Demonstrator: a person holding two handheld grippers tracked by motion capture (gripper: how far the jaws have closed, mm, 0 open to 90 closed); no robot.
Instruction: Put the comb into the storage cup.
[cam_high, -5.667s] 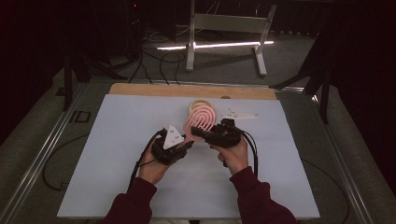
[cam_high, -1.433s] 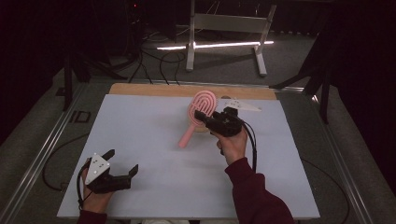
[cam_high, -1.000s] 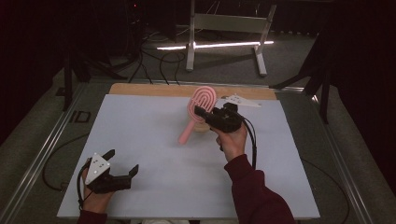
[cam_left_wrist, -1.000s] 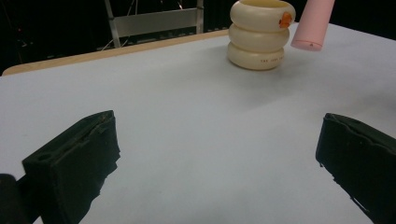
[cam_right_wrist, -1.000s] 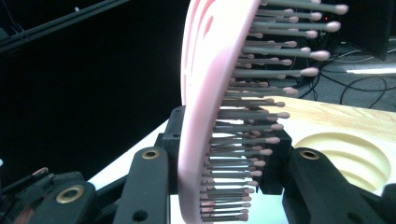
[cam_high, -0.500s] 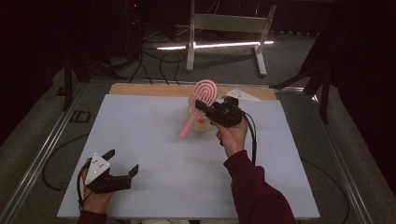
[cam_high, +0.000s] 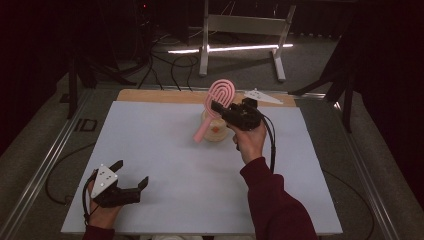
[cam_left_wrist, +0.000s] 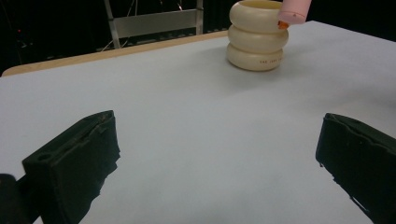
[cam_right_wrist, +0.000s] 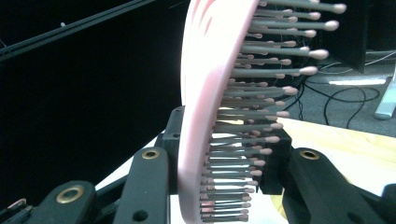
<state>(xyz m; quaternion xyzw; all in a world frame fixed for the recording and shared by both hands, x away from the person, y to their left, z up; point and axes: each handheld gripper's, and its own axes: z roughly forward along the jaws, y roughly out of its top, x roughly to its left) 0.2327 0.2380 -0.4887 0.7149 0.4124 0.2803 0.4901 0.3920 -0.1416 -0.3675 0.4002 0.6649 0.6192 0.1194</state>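
The right gripper (cam_high: 218, 108) is clamping the pink hairbrush (cam_high: 216, 105) just above the cream ringed holder (cam_high: 216, 131), so it should be steering the handle down centrally, while the left gripper (cam_high: 131, 174) is resting released, well apart.

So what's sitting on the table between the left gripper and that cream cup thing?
Nothing: in the left gripper view, just bare white table stretches from the open left gripper to the cream holder. The high view shows the same.

The left tongs (cam_left_wrist: 219, 158) stand wide apart over the pale table (cam_left_wrist: 187, 116). Far ahead sits a cream ringed holder (cam_left_wrist: 257, 39), a pink handle tip (cam_left_wrist: 292, 11) at its rim.
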